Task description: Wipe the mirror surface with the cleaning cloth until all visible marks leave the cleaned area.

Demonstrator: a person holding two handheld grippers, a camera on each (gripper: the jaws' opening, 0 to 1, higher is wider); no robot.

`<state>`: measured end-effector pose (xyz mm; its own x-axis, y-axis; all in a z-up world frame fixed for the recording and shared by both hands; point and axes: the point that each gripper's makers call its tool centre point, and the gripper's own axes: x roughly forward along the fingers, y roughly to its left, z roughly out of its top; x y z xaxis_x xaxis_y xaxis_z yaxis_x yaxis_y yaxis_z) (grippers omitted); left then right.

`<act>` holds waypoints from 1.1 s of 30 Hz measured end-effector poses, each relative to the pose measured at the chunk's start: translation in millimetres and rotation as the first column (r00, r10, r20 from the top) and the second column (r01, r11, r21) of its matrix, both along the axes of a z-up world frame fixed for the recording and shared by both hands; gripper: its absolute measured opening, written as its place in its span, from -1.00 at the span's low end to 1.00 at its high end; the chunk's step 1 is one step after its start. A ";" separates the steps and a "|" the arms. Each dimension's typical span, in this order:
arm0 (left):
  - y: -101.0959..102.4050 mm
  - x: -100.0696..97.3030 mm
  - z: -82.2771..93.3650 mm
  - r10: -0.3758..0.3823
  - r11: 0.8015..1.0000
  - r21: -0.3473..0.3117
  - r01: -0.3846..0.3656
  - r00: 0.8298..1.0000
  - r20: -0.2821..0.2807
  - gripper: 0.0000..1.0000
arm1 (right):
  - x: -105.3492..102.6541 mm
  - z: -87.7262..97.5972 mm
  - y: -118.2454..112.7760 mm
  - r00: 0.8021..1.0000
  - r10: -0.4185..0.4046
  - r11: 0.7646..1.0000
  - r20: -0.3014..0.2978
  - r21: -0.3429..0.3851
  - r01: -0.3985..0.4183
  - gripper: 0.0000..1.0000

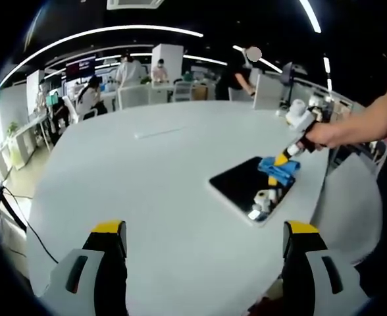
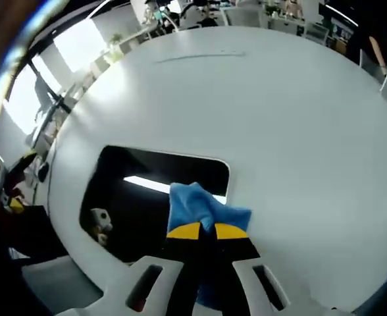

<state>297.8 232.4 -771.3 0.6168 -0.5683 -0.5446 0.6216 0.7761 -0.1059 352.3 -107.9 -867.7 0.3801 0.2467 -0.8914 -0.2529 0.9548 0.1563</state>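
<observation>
- Right gripper (image 2: 206, 230), clenched on the blue cleaning cloth (image 2: 200, 204), presses it onto the mirror (image 2: 134, 197), whose length runs leftward.
- Left gripper (image 1: 203, 234) hangs released, well apart.

You will find nothing to read here. The dark screen (image 1: 80, 67) far beyond the white round bench (image 1: 160, 191) shows a bright patch, but it is too small and blurred to make out any words. No label, brand, number or sign on the bench can be read either.
</observation>
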 end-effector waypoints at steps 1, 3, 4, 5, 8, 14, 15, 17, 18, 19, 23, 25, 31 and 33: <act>0.2 -0.3 -0.3 0.000 1.000 0.000 0.000 1.000 0.000 0.99 | -1.2 0.0 0.1 1.000 0.000 1.000 -0.001 0.001 0.000 -1.00; 0.2 -0.8 -1.0 0.003 1.000 -0.002 -0.003 1.000 -0.001 0.99 | -4.3 0.1 0.4 1.000 -0.005 1.000 -0.004 0.007 0.005 -1.00; 0.1 -1.2 -1.3 0.003 1.000 -0.002 -0.003 1.000 -0.001 0.99 | -5.6 0.1 0.7 1.000 -0.006 1.000 -0.004 0.009 0.006 -0.99; -0.3 -1.5 -1.4 0.003 1.000 -0.002 -0.003 1.000 -0.001 0.99 | -7.4 0.2 1.1 1.000 -0.008 1.000 -0.006 0.014 0.008 -0.99; -1.7 -2.6 -1.4 0.003 1.000 -0.004 -0.003 1.000 -0.001 0.99 | -11.6 0.3 2.2 1.000 -0.010 1.000 -0.007 0.020 0.010 -0.99; -1.5 -4.0 -1.4 0.009 1.000 -0.006 -0.009 1.000 0.000 0.99 | -20.6 0.5 4.7 1.000 -0.008 1.000 -0.010 0.024 0.008 -0.99; -1.7 -4.4 -1.5 0.009 1.000 -0.006 -0.009 1.000 0.000 0.99 | -21.7 0.4 4.9 1.000 -0.007 1.000 -0.011 0.024 0.007 -0.99; -2.2 -4.8 -1.0 0.010 1.000 -0.009 -0.010 1.000 0.001 0.99 | -25.3 0.6 5.7 1.000 -0.007 0.999 -0.013 0.032 0.007 -0.99; -2.3 -4.8 -0.7 0.011 1.000 -0.010 -0.011 1.000 0.002 0.99 | -27.1 0.8 5.9 1.000 -0.009 0.999 -0.016 0.036 0.010 -0.99; -2.5 -4.8 -0.3 0.012 1.000 -0.012 -0.012 1.000 0.002 0.99 | -28.3 1.0 6.1 1.000 -0.009 0.999 -0.016 0.036 0.009 -0.99; -2.7 -6.0 0.7 0.014 1.000 -0.014 -0.014 1.000 0.005 0.99 | -33.6 1.2 6.8 1.000 -0.007 0.999 -0.014 0.040 0.008 -0.99; -2.4 -6.8 0.5 0.016 1.000 -0.014 -0.015 1.000 0.004 0.99 | -35.5 1.2 6.8 1.000 -0.008 0.999 -0.018 0.042 0.009 -0.99; -3.0 -9.8 1.2 0.019 1.000 -0.015 -0.018 1.000 0.004 0.99 | -40.6 1.0 6.1 1.000 -0.012 0.999 -0.017 0.037 0.012 -1.00; -3.1 -11.0 1.0 0.020 1.000 -0.018 -0.020 1.000 0.004 0.99 | -42.1 0.9 5.6 0.999 -0.021 0.999 -0.025 0.037 0.022 -1.00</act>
<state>286.8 229.4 -770.2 0.6300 -0.5658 -0.5320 0.6067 0.7862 -0.1177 310.2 -102.3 -866.8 0.3638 0.2718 -0.8910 -0.2279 0.9534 0.1977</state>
